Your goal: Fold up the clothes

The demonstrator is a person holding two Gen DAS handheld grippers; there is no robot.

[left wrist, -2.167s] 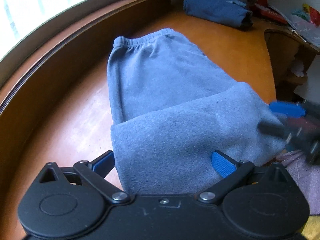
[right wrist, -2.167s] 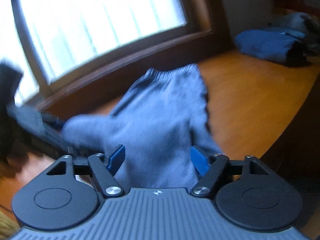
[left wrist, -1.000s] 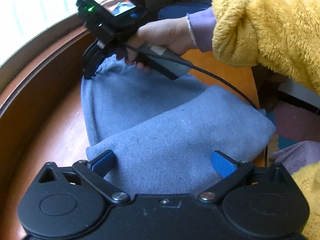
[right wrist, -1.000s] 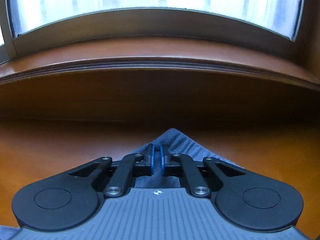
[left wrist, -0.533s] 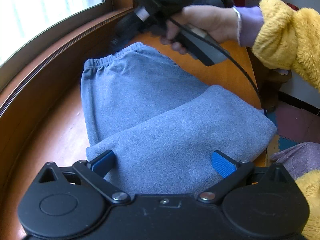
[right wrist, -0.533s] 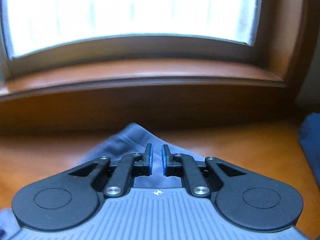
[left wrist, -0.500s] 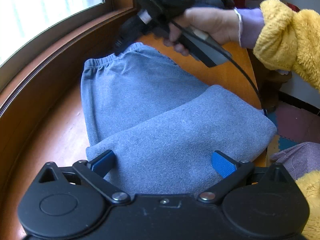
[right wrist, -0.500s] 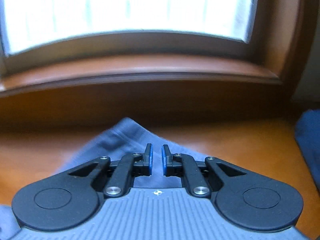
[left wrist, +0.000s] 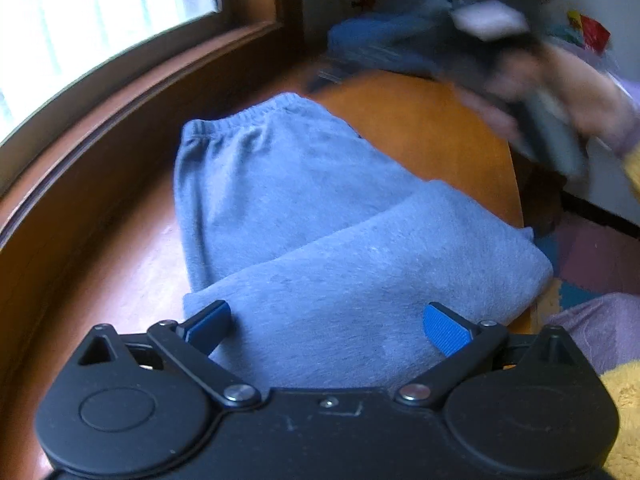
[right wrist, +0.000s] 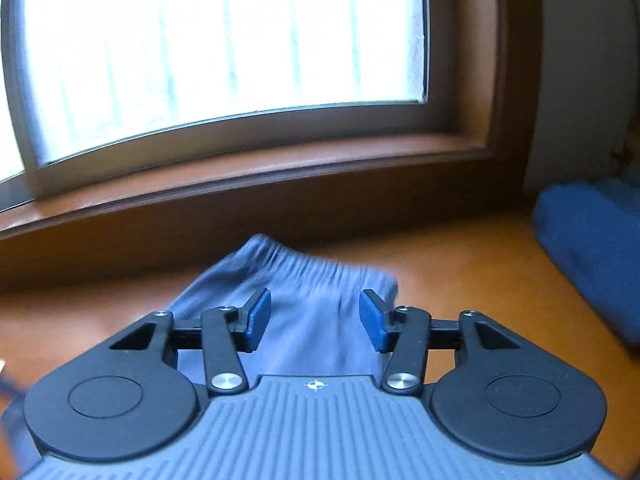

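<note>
Grey-blue sweatpants lie on the wooden table, the legs folded back over the near half and the elastic waistband toward the window. My left gripper hovers open over the folded near edge, pads wide apart and not pressing the cloth. My right gripper is above the waistband end with its jaws opening; the cloth shows below them, and nothing is pinched. In the left wrist view the hand holding the right gripper is a blur at upper right.
A stack of folded dark blue clothes sits at the table's far right corner, also seen as folded clothes. The wooden window sill runs along the far side. Purple cloth and a yellow fleece sleeve are at near right.
The right gripper let go of the waistband corner, opened, and swung up and to the right away from the window. The left gripper and the folded pants stayed put.
</note>
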